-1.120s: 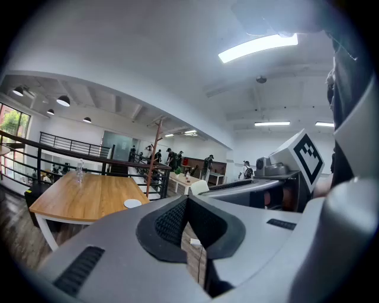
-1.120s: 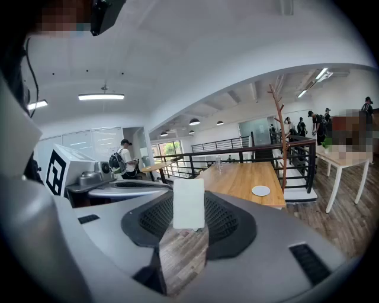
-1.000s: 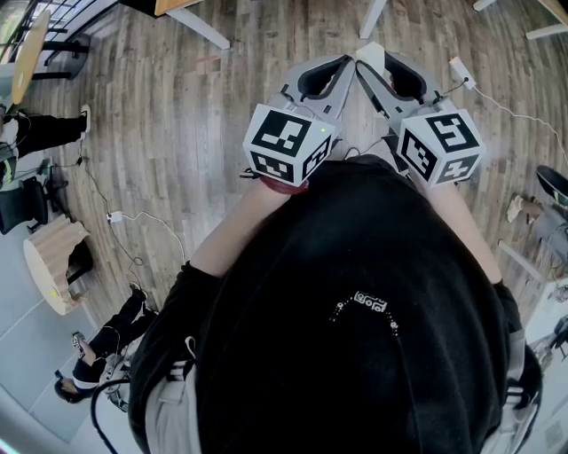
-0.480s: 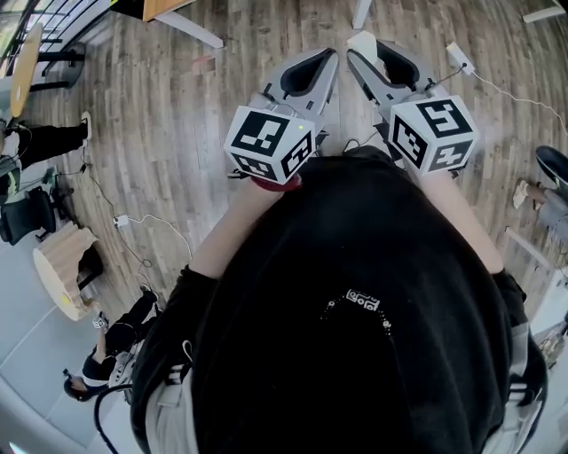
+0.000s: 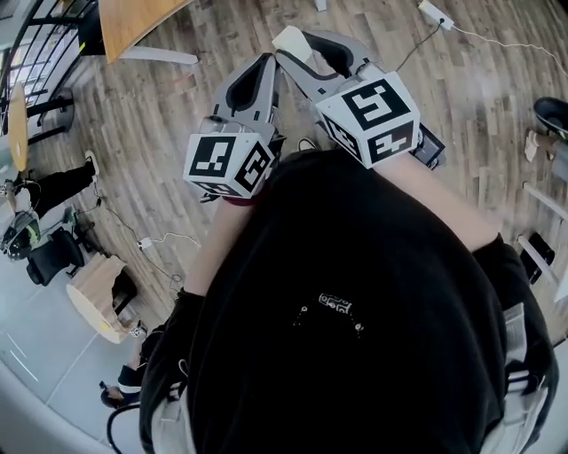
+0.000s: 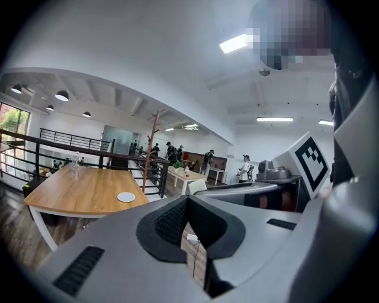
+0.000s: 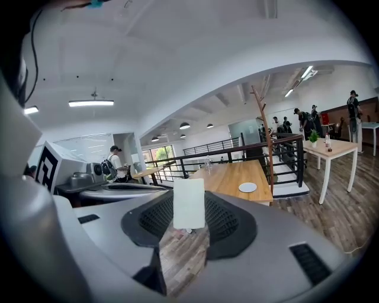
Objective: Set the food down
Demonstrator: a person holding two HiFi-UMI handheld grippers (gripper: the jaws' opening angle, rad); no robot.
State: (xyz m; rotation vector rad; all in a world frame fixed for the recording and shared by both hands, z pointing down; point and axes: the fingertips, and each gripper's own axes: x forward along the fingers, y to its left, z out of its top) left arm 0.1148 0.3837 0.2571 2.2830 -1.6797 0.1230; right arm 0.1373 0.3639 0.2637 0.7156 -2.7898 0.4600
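Note:
A white rectangular piece of food (image 7: 189,203) stands upright between the pads of my right gripper (image 7: 189,220), which is shut on it. In the head view the same food (image 5: 290,39) shows at the tip of the right gripper (image 5: 299,50). Just to its left my left gripper (image 5: 269,64) is held, and both are raised in front of the person's black-clad chest, above the wooden floor. In the left gripper view, the left gripper (image 6: 187,199) has its tips touching and nothing between them. Ahead stands a wooden table (image 7: 228,176) with a small white plate (image 7: 247,187).
The table's corner (image 5: 133,22) lies at the head view's upper left, with a black railing (image 5: 40,35) beyond it. A power strip with cable (image 5: 432,11) lies on the floor. People sit at the left (image 5: 40,186) near a round wooden stool (image 5: 96,297). Other people stand far off.
Both grippers have swung to the left in the head view and tilted that way, the food still held. The wooden table's corner has come into view at the upper left.

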